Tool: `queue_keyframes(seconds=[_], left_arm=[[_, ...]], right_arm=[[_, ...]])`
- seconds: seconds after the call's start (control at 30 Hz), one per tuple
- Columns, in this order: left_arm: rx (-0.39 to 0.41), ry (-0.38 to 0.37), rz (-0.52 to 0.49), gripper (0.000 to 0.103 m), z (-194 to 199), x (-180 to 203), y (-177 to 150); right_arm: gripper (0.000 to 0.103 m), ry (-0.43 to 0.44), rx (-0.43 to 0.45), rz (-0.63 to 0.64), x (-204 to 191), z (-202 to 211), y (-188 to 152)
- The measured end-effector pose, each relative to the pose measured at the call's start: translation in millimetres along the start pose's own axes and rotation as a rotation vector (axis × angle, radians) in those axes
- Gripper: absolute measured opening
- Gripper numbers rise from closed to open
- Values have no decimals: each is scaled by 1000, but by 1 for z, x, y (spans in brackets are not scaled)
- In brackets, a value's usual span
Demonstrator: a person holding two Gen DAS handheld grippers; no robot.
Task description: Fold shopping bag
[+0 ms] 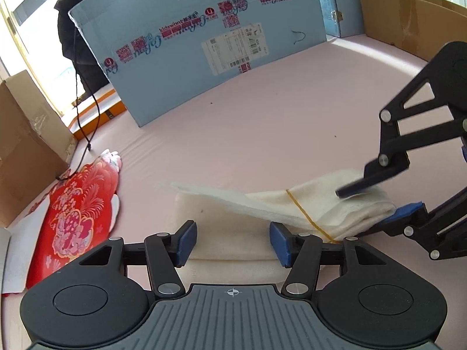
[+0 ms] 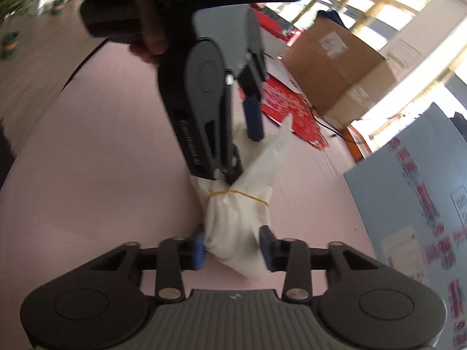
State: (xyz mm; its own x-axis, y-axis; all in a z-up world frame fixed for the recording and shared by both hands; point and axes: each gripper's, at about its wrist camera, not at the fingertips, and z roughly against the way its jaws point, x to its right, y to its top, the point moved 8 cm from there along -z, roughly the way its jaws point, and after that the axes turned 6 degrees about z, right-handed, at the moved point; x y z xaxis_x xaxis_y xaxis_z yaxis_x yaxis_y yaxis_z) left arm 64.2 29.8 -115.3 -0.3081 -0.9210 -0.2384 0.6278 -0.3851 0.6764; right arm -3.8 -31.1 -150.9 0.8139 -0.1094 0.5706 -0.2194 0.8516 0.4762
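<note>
Left tool [image 1: 232, 240] spread wide over one white bag [image 1: 262, 204]; right tool [image 2: 232, 248] parted around it, one yellow band [image 2: 242, 194].

Open pink tabletop [image 1: 262, 122] beyond the white shopping bag [image 1: 262, 204]: free passage there. Far side walled by the blue carton [image 1: 204, 43]. Brown cardboard panel [image 1: 408, 20] closes the far right; brown box [image 1: 20, 145] and red printed packet [image 1: 76, 213] crowd the left. Black cable [image 1: 93, 110] trails over the left edge. Right gripper [image 1: 382, 201] occupies the bag's right end.
</note>
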Motion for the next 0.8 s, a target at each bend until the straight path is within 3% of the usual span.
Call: queue_keyframes(seconds=[0.03,0.13,0.2,0.3,0.4,0.57,0.7,0.8], left_arm=[[22,16,11,55,6,-3,5],[93,34,43,55,26,-12,22],[140,25,49,55,37,-13,35],[182,-25,47,55,46,-7,48],[163,-109,-3,55,39,15,48],[108,-196,-190,53,15,66,36],[82,-179,-291,53,-3,90,31],[88,-137,-323,50,-12,95,33]], right_arm=[[23,22,2,-72,5,1,0],[19,113,43,-456,37,11,-5],[17,211,85,-801,63,14,-18],[17,410,191,-1385,91,13,-60],[16,498,243,-1774,96,5,-106],[16,480,225,-1952,85,5,-143],[16,456,204,-1986,78,1,-149],[14,416,141,-1949,75,-4,-147]])
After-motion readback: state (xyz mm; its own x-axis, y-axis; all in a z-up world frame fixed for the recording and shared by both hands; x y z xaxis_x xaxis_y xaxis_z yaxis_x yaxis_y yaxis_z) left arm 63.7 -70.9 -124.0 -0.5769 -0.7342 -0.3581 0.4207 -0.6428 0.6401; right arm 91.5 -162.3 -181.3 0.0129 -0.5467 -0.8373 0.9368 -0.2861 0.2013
